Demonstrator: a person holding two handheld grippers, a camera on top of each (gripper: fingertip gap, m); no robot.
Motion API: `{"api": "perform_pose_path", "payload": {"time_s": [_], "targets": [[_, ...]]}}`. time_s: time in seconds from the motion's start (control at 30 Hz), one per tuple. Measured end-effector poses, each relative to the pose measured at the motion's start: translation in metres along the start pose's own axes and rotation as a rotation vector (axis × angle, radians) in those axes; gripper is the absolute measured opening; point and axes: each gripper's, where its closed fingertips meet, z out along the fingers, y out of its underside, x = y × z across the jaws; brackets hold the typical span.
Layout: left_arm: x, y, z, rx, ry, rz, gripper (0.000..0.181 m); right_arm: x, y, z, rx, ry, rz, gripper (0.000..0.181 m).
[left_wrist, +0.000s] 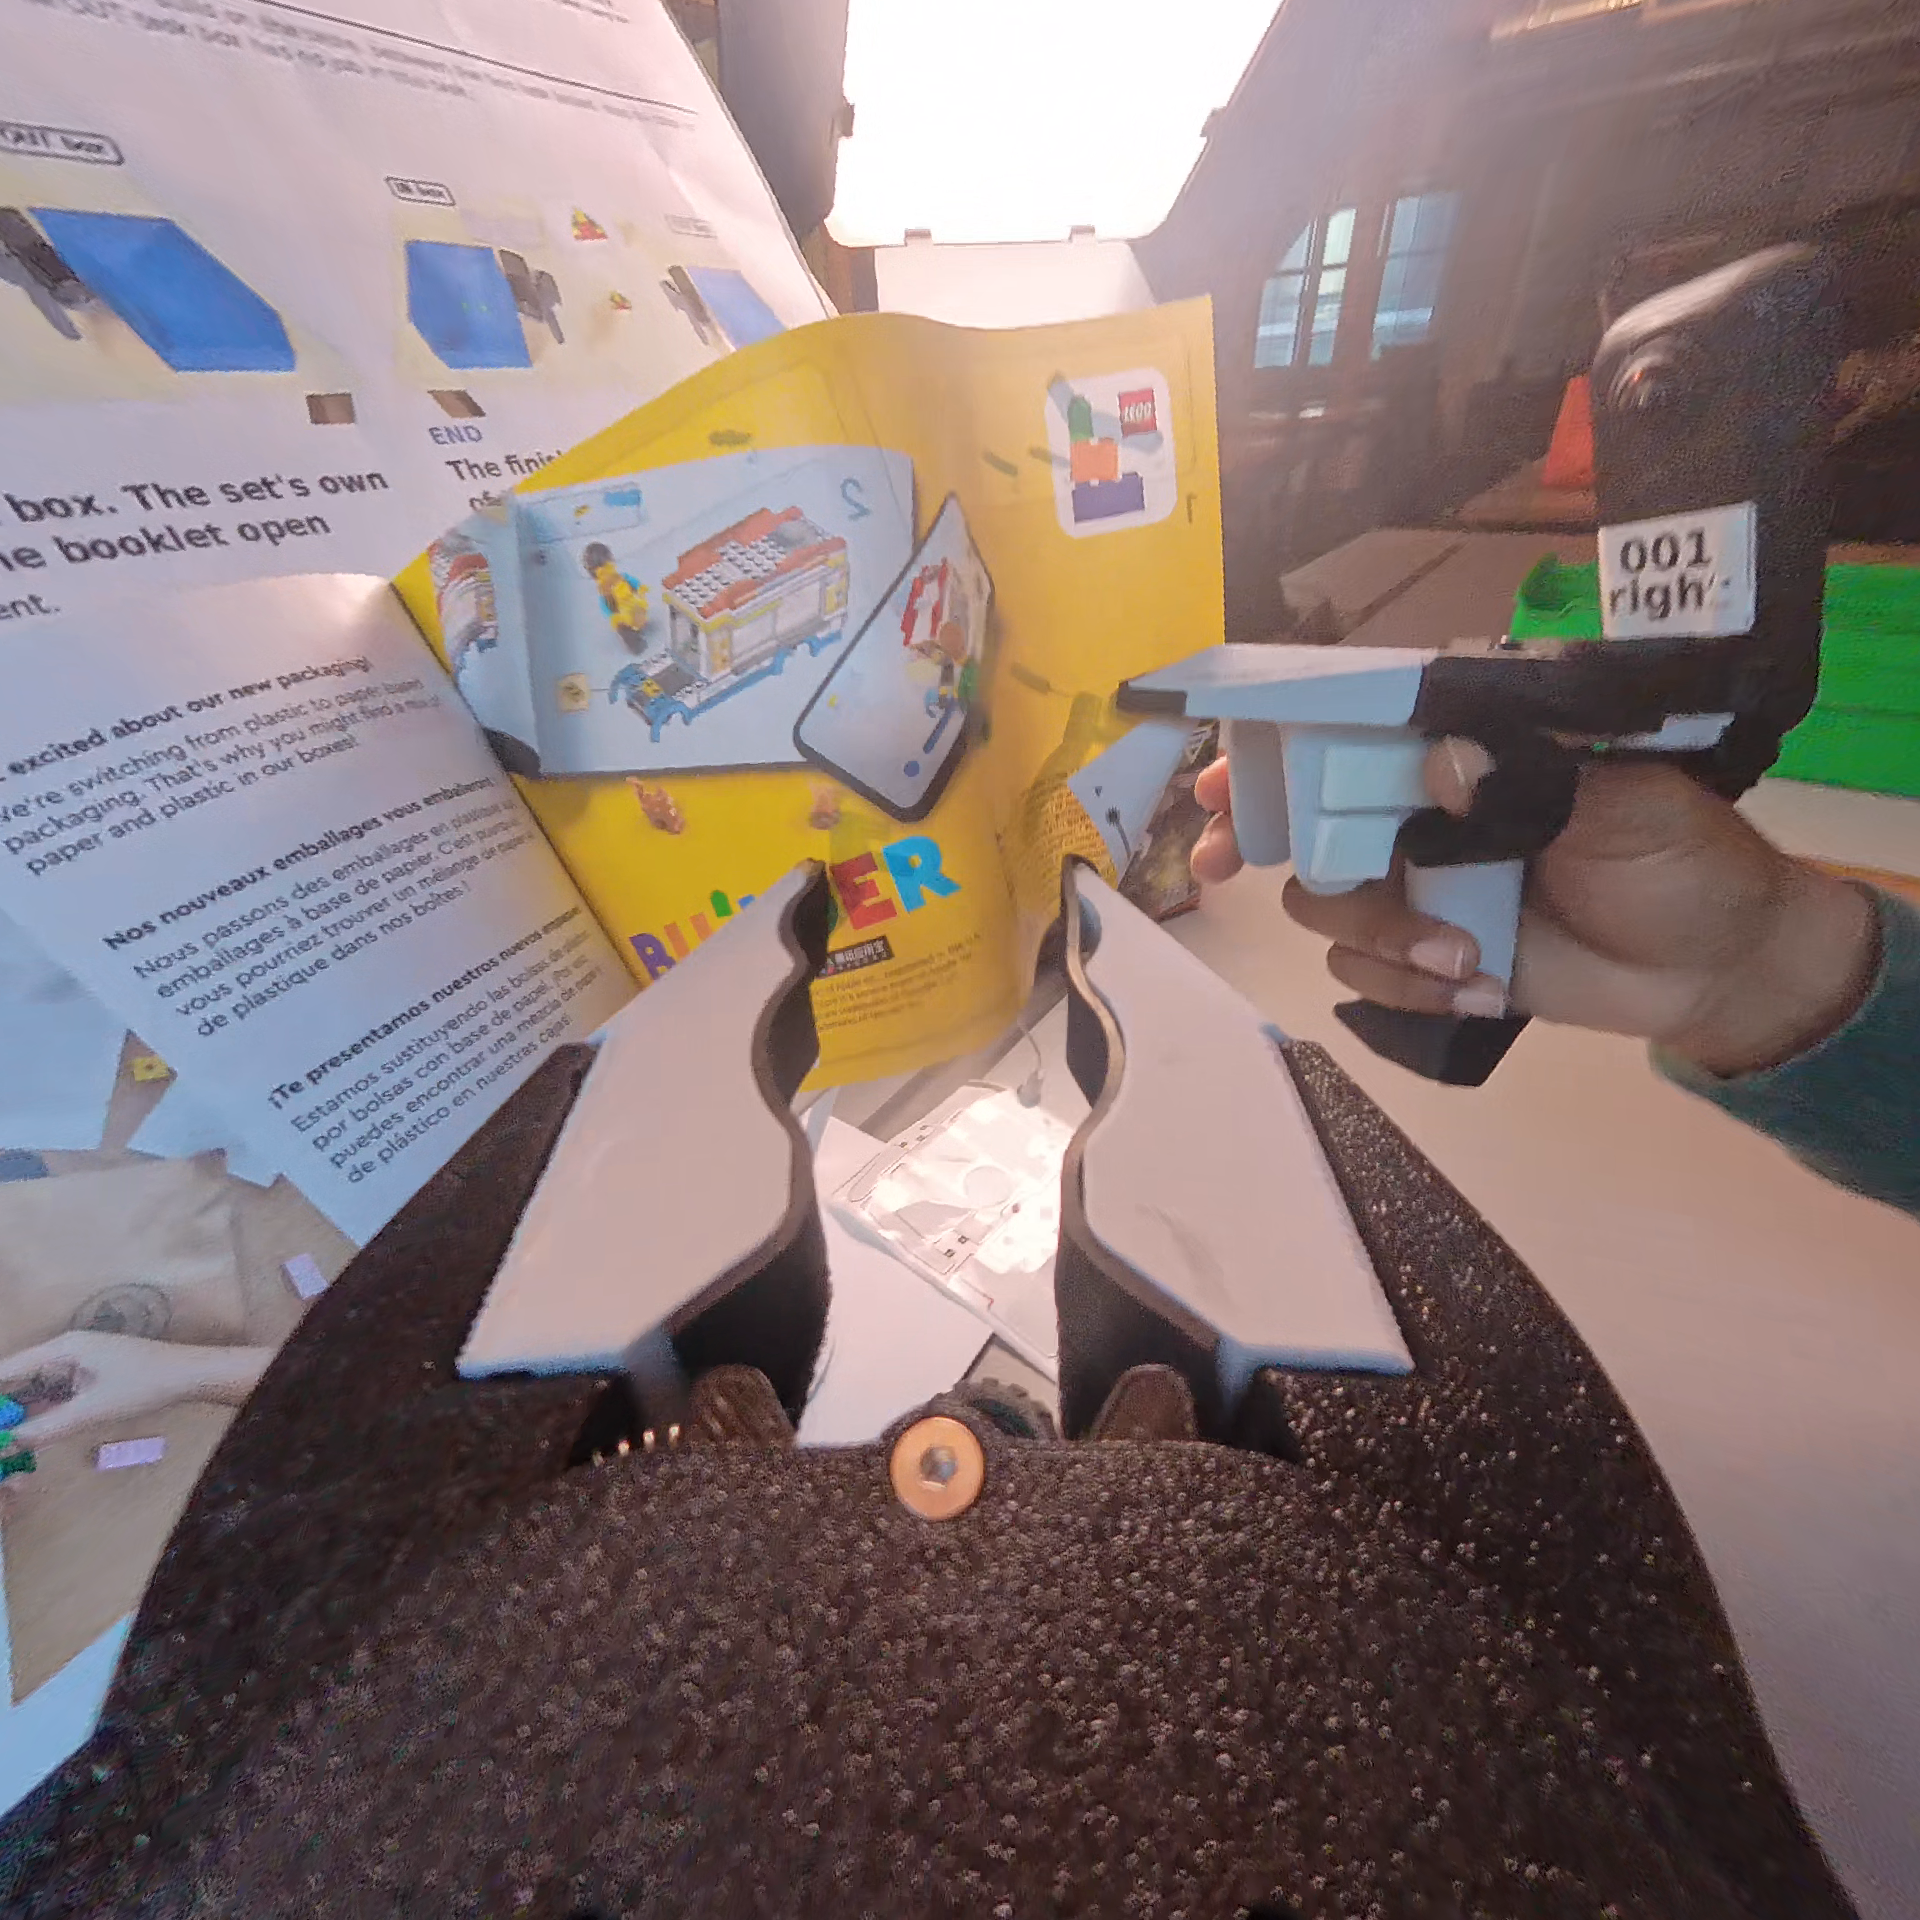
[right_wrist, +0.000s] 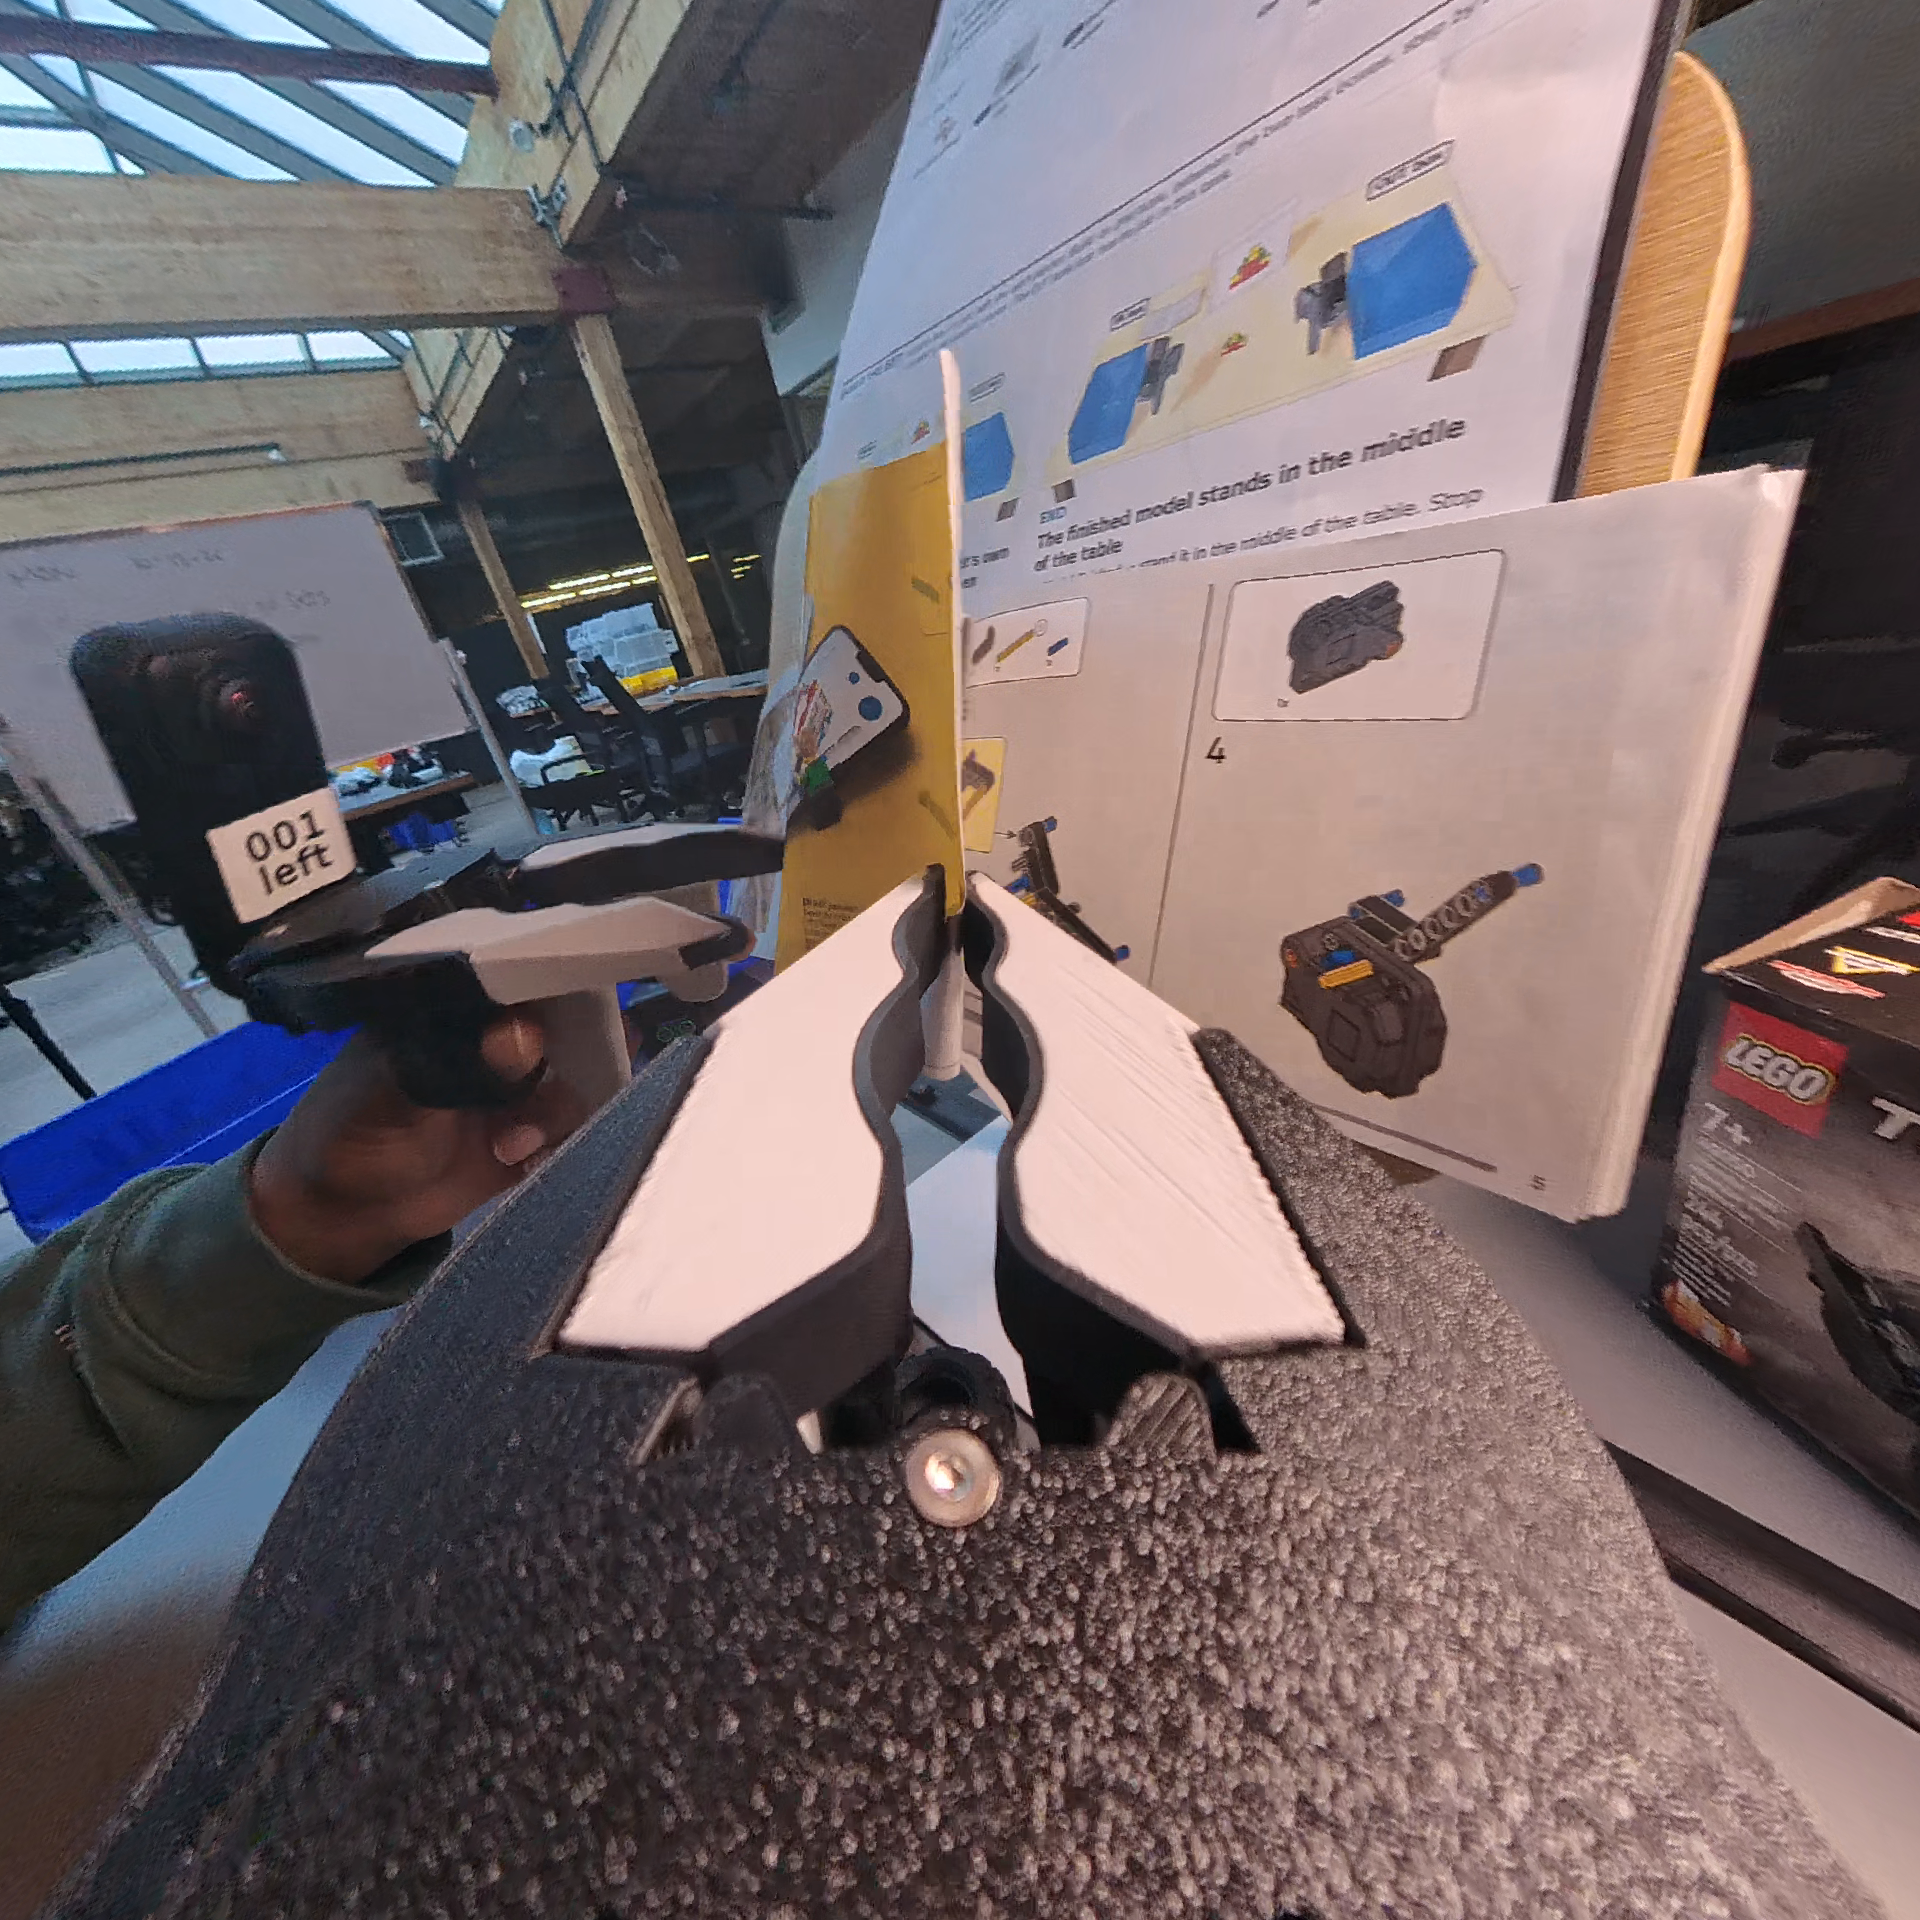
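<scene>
Right tool (right_wrist: 954, 902): I have it clenched on the yellow page (right_wrist: 883, 665) edge, page upright.
Left tool (left_wrist: 943, 883): released, holding nothing, beside the booklet (left_wrist: 312, 831).
Box (right_wrist: 1808, 1164): on worktop (left_wrist: 1662, 1247), right.

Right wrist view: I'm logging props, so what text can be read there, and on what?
I won't quote writing; these things bear it:
White tag on the left gripper: sharp print.
Black box: red logo, blurred print.
Booklet page: step numbers.
Yellow page, pinched in the right gripper: too small.
Sheet behind: printed lines, partly sharp.
Whiteboard: too faint.
</scene>
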Motion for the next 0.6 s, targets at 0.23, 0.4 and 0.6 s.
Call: {"api": "perform_pose_path", "payload": {"time_s": [0.23, 0.4, 0.6], "targets": [[-0.015, -0.003, -0.006, -0.011, 0.025, -0.108, 0.014, -0.049, 0.0, 0.011, 0.025, -0.187, -0.037, 0.007], [-0.037, -0.013, -0.028, 0.086, 0.054, -0.312, 0.011, -0.084, 0.004, 0.009, 0.032, -0.341, -0.09, 0.008], [-0.089, -0.015, -0.067, 0.229, 0.048, -0.588, 0.022, -0.078, 0.024, 0.024, -0.042, -0.226, -0.239, 0.007]]}}
